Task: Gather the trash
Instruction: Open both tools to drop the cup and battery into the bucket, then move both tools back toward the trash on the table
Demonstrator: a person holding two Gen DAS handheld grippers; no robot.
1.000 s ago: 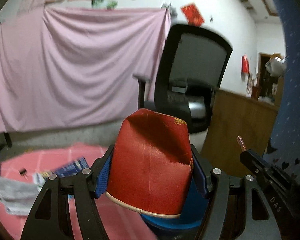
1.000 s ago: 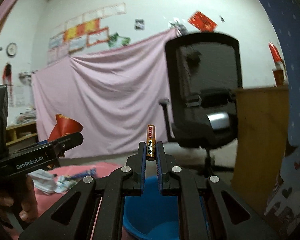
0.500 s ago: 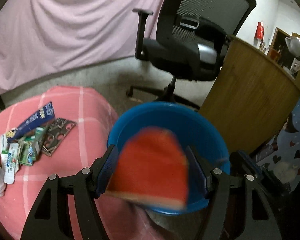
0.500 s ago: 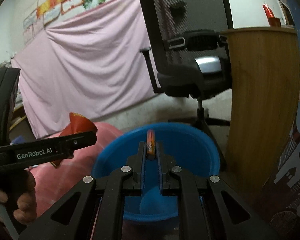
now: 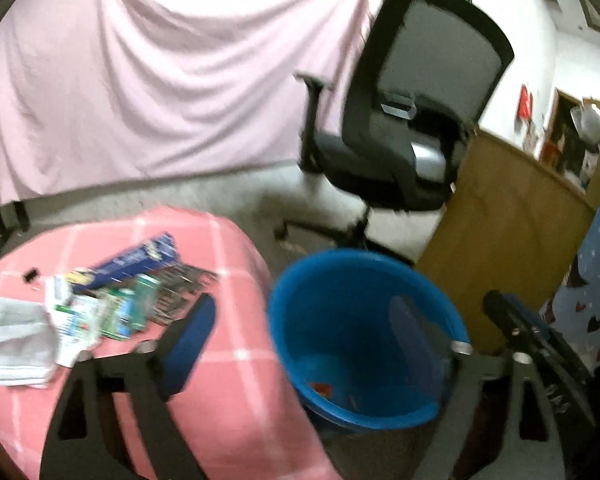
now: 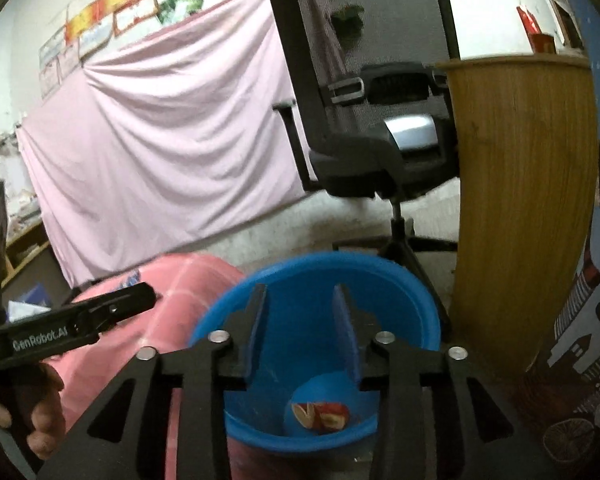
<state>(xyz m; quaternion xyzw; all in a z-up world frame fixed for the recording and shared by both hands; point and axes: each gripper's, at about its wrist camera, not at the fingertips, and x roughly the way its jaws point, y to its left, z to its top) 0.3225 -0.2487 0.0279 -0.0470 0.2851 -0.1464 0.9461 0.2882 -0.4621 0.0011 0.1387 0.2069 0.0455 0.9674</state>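
A blue bucket [image 5: 364, 280] stands on the floor beside the pink checked table [image 5: 228, 400]; it also shows in the right wrist view [image 6: 412, 292]. A crushed red paper cup [image 6: 320, 415] lies at its bottom, seen faintly in the left wrist view [image 5: 320, 389]. My left gripper [image 5: 304, 332] is open and empty, over the table edge and the bucket. My right gripper [image 6: 302, 320] is open and empty above the bucket. The left gripper's body [image 6: 72, 326] shows at the right view's left. Several wrappers and a blue box [image 5: 136, 258] lie on the table.
A black office chair [image 5: 400, 132] stands behind the bucket. A wooden panel [image 5: 500, 232] rises right of it. A pink sheet [image 5: 160, 72] hangs along the back wall. A grey cloth [image 5: 12, 344] lies at the table's left edge.
My left gripper opened and the red cup dropped into the bucket. My right gripper opened and the battery it held is gone from its fingers. Both views tilted down toward the bucket.
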